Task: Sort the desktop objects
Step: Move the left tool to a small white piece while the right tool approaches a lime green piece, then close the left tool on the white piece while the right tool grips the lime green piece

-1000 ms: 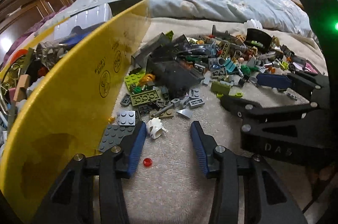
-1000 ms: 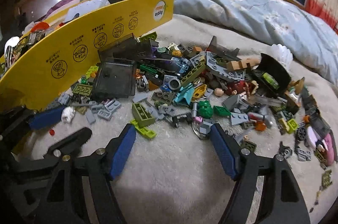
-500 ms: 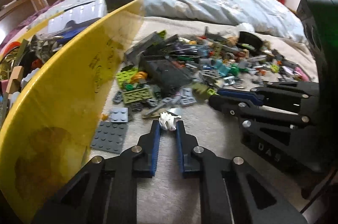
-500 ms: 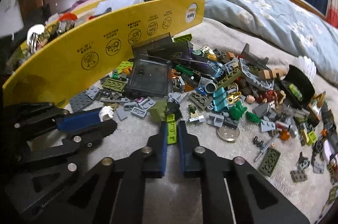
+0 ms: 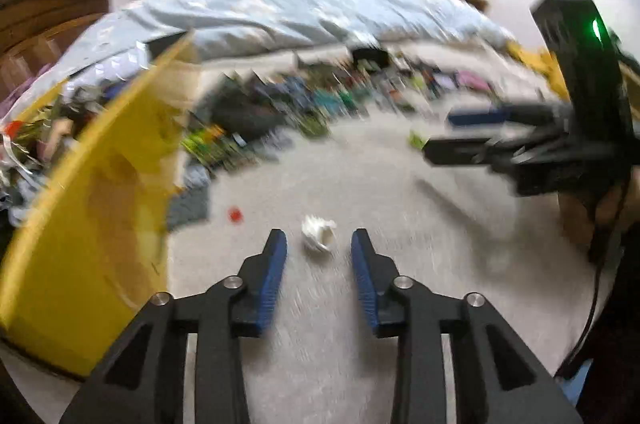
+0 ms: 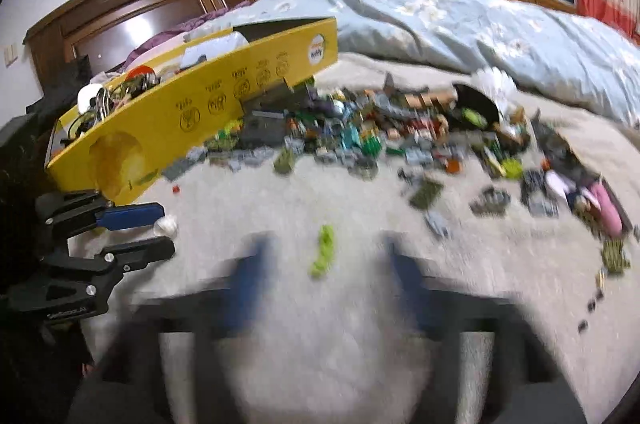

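Beige towelling cloth (image 5: 328,180) is seen covering the surface in both views, with a blurred heap of small building bricks (image 6: 360,140) strewn across its upper middle. At the lower centre of the left wrist view, a small white piece (image 5: 318,236) is seen lying on the cloth between the blue pads of the left gripper (image 5: 319,244); the jaws have just been opening, and neither pad is touching it. It is a rounded lump and its long axis cannot be told. A tiny red stud (image 5: 235,214) is seen just up and left of it, near a yellow cardboard box (image 5: 100,184) that fills the left side.

In the right wrist view, a lime green brick (image 6: 324,250) is seen at the lower centre, its long axis running up the frame and slightly tilted, its far end pointing toward the heap. It lies between the blurred fingers of the right gripper (image 6: 324,264), whose jaws have just been opening and are spread wide, apart from it
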`<state>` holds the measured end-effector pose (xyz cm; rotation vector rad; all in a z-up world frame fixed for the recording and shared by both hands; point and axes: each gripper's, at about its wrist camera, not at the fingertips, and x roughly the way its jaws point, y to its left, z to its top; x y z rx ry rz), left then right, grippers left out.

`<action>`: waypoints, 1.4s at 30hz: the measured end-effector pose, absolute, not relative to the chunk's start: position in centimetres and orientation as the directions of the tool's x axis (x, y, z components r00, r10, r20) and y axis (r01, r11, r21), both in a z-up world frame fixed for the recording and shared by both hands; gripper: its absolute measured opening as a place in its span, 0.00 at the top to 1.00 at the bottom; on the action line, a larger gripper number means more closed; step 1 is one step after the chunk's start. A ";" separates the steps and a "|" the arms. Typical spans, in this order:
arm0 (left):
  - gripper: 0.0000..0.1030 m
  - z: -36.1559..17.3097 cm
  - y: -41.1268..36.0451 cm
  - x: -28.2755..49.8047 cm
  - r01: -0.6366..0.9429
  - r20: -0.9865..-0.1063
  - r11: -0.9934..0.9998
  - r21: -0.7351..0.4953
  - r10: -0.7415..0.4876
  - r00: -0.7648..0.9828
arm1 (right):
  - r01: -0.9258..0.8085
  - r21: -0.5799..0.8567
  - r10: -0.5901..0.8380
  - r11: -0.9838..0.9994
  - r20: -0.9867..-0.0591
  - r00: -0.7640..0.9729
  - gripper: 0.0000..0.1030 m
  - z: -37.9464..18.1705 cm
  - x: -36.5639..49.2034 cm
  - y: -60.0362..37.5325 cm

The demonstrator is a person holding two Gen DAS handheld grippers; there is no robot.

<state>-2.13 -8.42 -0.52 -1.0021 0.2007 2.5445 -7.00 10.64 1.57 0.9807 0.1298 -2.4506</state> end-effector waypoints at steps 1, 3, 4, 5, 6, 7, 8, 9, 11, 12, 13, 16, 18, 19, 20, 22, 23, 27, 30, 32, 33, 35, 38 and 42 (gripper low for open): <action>0.62 -0.8 -8.5 -1.9 -0.419 -0.669 -0.908 -0.006 0.316 -0.673 | 0.484 0.101 -0.420 -0.869 -0.667 -0.615 0.20 1.5 -6.8 11.0; 0.62 -0.8 -8.6 -1.7 -0.430 -0.669 -0.903 -0.008 0.324 -0.669 | 0.499 0.117 -0.434 -0.859 -0.685 -0.586 0.20 1.2 -6.5 11.3; 0.62 -0.6 -8.6 -1.8 -0.437 -0.680 -0.899 -0.021 0.333 -0.653 | 0.504 0.111 -0.428 -0.856 -0.699 -0.573 0.20 0.9 -6.5 11.2; 0.62 -0.5 -8.7 -1.9 -0.440 -0.688 -0.897 -0.034 0.340 -0.641 | 0.508 0.107 -0.424 -0.855 -0.708 -0.565 0.20 0.5 -6.4 11.1; 0.62 -0.4 -8.7 -2.0 -0.438 -0.697 -0.898 -0.051 0.346 -0.628 | 0.513 0.102 -0.420 -0.852 -0.719 -0.554 0.20 0.2 -6.5 10.9; 0.62 -0.2 -8.8 -2.1 -0.428 -0.699 -0.901 -0.066 0.348 -0.625 | 0.516 0.097 -0.416 -0.851 -0.724 -0.551 0.20 0.1 -6.6 10.7; 0.62 -0.1 -8.9 -2.3 -0.414 -0.697 -0.906 -0.084 0.351 -0.626 | 0.520 0.095 -0.416 -0.849 -0.726 -0.547 0.20 0.0 -6.7 10.5; 0.62 -0.2 -8.9 -2.4 -0.404 -0.697 -0.910 -0.092 0.349 -0.626 | 0.523 0.093 -0.415 -0.847 -0.730 -0.543 0.20 -0.1 -6.7 10.4; 0.62 -0.5 -8.6 -2.9 -0.378 -0.698 -0.921 -0.097 0.334 -0.634 | 0.520 0.077 -0.397 -0.851 -0.743 -0.540 0.20 -0.4 -7.2 9.9; 0.62 -0.5 -8.5 -3.3 -0.364 -0.696 -0.926 -0.103 0.329 -0.638 | 0.520 0.068 -0.390 -0.852 -0.744 -0.542 0.20 -0.4 -7.4 9.6; 0.62 -0.5 -8.2 -3.7 -0.348 -0.698 -0.931 -0.111 0.323 -0.639 | 0.516 0.059 -0.382 -0.855 -0.745 -0.547 0.21 -0.4 -7.7 9.4; 0.77 -0.7 -6.8 -4.6 -0.324 -0.714 -0.945 -0.043 0.255 -0.652 | 0.492 0.027 -0.339 -0.870 -0.757 -0.558 0.28 -0.5 -8.7 8.5; 0.82 -0.7 -5.7 -5.0 -0.314 -0.715 -0.950 0.009 0.213 -0.666 | 0.480 -0.011 -0.305 -0.877 -0.759 -0.575 0.50 -0.4 -9.1 7.6; 0.82 -0.8 -5.4 -5.2 -0.307 -0.718 -0.952 0.017 0.202 -0.666 | 0.472 -0.020 -0.296 -0.882 -0.756 -0.584 0.70 -0.3 -9.2 7.3; 0.82 -0.8 -5.1 -5.4 -0.303 -0.719 -0.953 0.022 0.196 -0.667 | 0.458 -0.020 -0.287 -0.888 -0.755 -0.590 0.80 -0.2 -9.4 7.2; 0.82 -0.6 -5.0 -5.8 -0.290 -0.719 -0.957 0.008 0.196 -0.667 | 0.434 0.021 -0.298 -0.901 -0.756 -0.583 0.91 -0.2 -9.9 7.4; 0.82 -0.5 -5.1 -6.1 -0.281 -0.718 -0.960 -0.010 0.203 -0.666 | 0.428 0.037 -0.307 -0.903 -0.752 -0.583 0.91 -0.2 -10.0 7.7; 0.82 0.3 -5.5 -6.5 -0.249 -0.688 -0.964 -0.088 0.240 -0.685 | 0.410 0.046 -0.310 -0.911 -0.731 -0.607 0.93 0.1 -9.5 8.0; 0.82 1.7 -5.2 -5.7 -0.278 -0.620 -0.954 -0.113 0.286 -0.730 | 0.384 0.009 -0.283 -0.923 -0.691 -0.666 0.94 1.2 -8.1 7.9; 0.82 2.9 -4.6 -4.6 -0.315 -0.566 -0.943 -0.102 0.316 -0.761 | 0.375 0.002 -0.279 -0.927 -0.672 -0.686 0.94 1.9 -7.2 7.9; 0.82 3.3 -4.4 -4.3 -0.324 -0.553 -0.941 -0.099 0.322 -0.769 | 0.371 0.047 -0.304 -0.927 -0.674 -0.673 0.94 2.1 -7.0 8.1; 0.82 4.2 -4.2 -3.7 -0.341 -0.525 -0.934 -0.107 0.344 -0.778 | 0.342 0.113 -0.323 -0.933 -0.680 -0.658 0.94 2.4 -6.9 8.7; 0.82 4.9 -3.8 -3.7 -0.337 -0.510 -0.937 -0.091 0.335 -0.792 | 0.300 0.107 -0.291 -0.948 -0.676 -0.677 0.94 2.8 -6.6 9.2; 0.82 5.3 -3.5 -4.1 -0.327 -0.518 -0.940 -0.095 0.327 -0.790 | 0.274 0.094 -0.270 -0.957 -0.634 -0.725 0.94 4.3 -5.8 9.7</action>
